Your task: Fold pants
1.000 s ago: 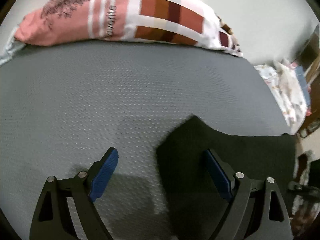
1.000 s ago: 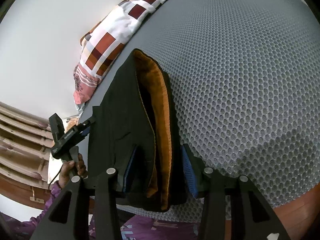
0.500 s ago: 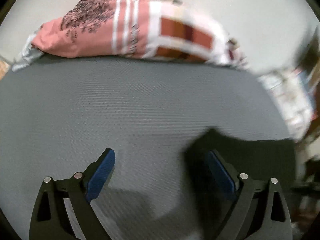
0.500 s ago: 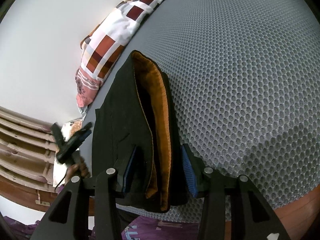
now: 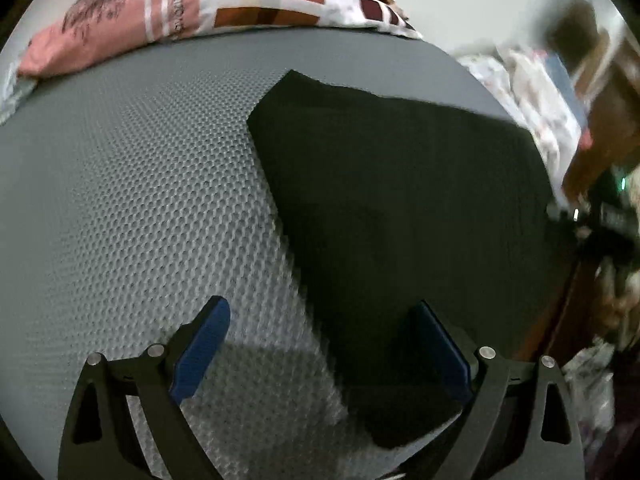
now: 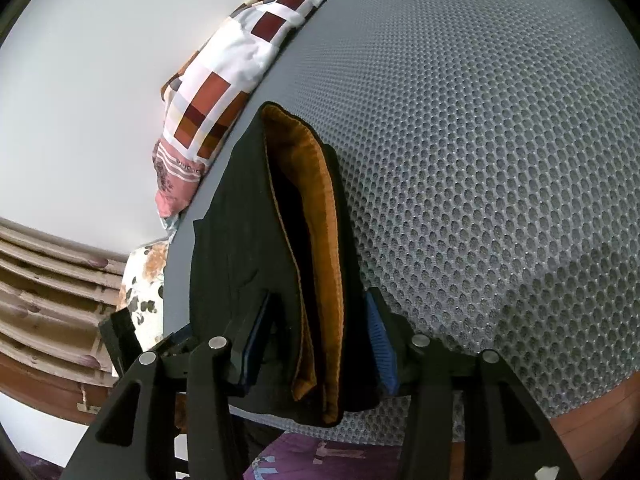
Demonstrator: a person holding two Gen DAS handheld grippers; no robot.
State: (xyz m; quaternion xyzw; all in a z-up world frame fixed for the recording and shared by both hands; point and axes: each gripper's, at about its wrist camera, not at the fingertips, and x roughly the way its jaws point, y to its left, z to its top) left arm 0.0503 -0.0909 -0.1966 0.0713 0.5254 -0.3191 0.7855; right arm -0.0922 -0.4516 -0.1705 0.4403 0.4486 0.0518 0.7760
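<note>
The black pants [image 5: 400,208] lie flat on the grey mesh mattress [image 5: 132,200]. My left gripper [image 5: 324,352] is open low over the pants' near left edge; its right finger is over the cloth, its left finger over bare mattress. In the right wrist view the pants [image 6: 248,216] show an orange inner waistband [image 6: 316,216] standing up in folds. My right gripper [image 6: 320,344] straddles this waistband end with the jaws partly open; the blue pads [image 6: 382,356] sit on either side, not pressed tight.
A patchwork pillow [image 5: 224,4] lies along the far edge of the mattress and also shows in the right wrist view [image 6: 224,92]. Wooden furniture [image 6: 48,280] and clutter [image 5: 552,92] stand beside the bed. The mattress edge is just under my right gripper.
My left gripper has moved in over the pants, which now fill much more of its view. My right gripper has stayed around the waistband.
</note>
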